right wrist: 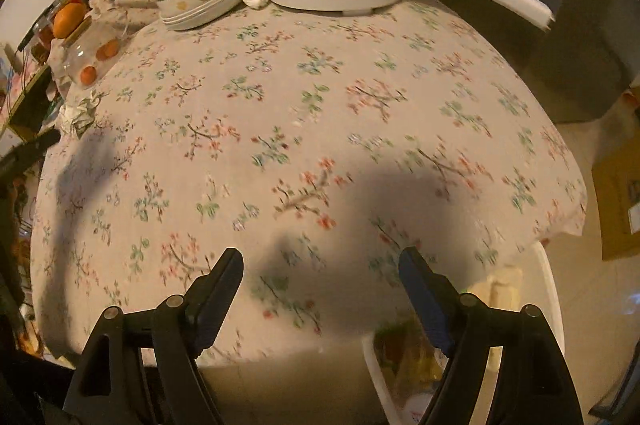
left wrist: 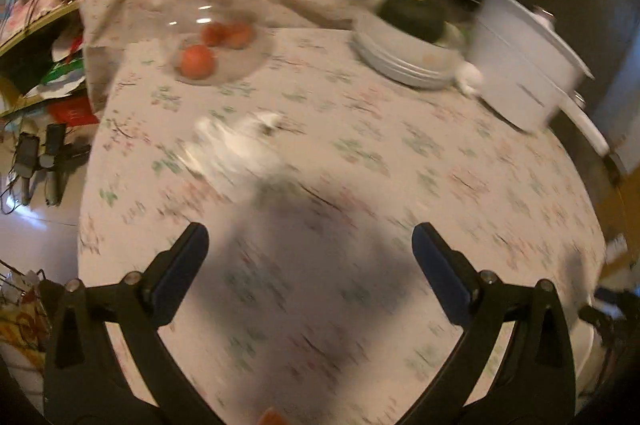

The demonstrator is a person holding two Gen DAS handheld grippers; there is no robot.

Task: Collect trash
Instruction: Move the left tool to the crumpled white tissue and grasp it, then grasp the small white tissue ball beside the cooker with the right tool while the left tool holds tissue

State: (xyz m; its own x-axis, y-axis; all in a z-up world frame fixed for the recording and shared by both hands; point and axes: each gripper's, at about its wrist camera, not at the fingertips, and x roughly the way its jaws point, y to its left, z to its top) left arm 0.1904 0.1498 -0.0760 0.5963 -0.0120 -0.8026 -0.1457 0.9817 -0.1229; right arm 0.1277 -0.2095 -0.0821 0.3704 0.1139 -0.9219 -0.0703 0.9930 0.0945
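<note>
Crumpled white paper (left wrist: 240, 141) blurs on the floral-clothed surface (left wrist: 360, 153) before the empty, spread left tongs (left wrist: 310, 245); only the gaping, empty right tongs (right wrist: 320, 265) show a half-hidden white bin (right wrist: 400, 377).

A floral tablecloth (right wrist: 304, 113) covers the table, cluttered shelves (left wrist: 36, 37) beside it, over seemingly pale tiled floor (left wrist: 36, 237).

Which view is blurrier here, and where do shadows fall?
Left wrist view: heavy motion smear over the crumpled paper and tablecloth, dark shadow between the open left gripper. Right wrist view: sharper, near cloth soft, shadow ahead of the right gripper.
</note>
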